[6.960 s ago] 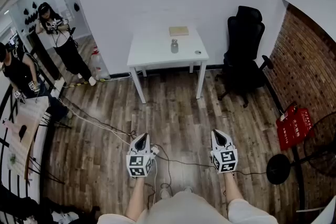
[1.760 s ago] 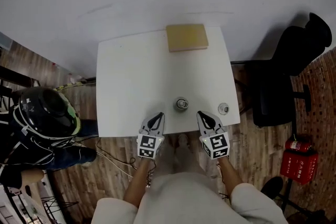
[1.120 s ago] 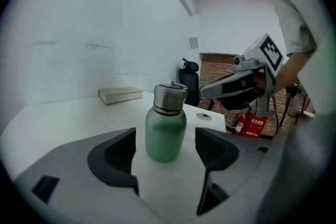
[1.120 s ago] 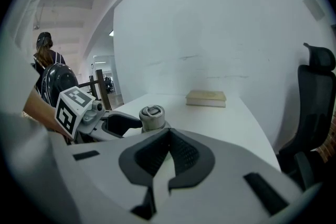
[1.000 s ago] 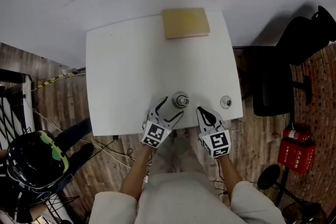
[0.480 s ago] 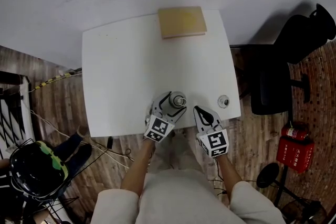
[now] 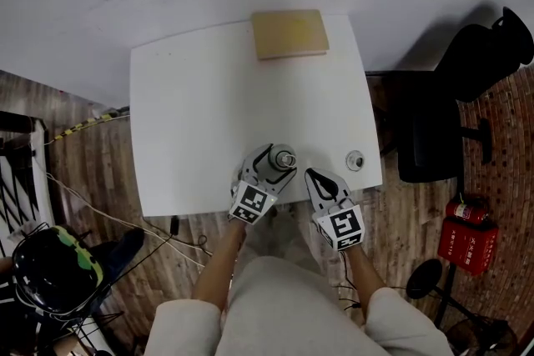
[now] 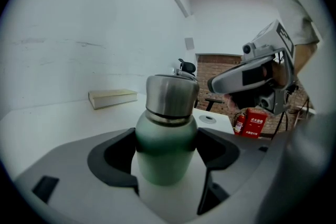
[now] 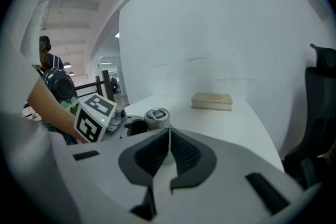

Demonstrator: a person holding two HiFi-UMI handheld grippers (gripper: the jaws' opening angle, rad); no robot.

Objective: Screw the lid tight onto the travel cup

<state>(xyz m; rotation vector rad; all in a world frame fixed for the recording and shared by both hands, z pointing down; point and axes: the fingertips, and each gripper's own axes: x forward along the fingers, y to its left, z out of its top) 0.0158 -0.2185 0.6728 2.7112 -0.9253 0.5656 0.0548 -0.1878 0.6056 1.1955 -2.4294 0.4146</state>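
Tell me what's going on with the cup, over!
Left gripper clamped on green travel cup with steel neck. Right gripper shut, empty. Small round silver lid lies apart on white table, right of cup. Nothing blocks it.

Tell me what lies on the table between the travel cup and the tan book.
Nothing: only bare white table runs from the travel cup to the tan book. The head view shows this plainly.

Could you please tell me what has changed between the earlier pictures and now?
The person walked up to the table. The left gripper swung in to the travel cup and closed on its body. The right gripper stayed shut and empty beside it; the lid and the book lie where they were.
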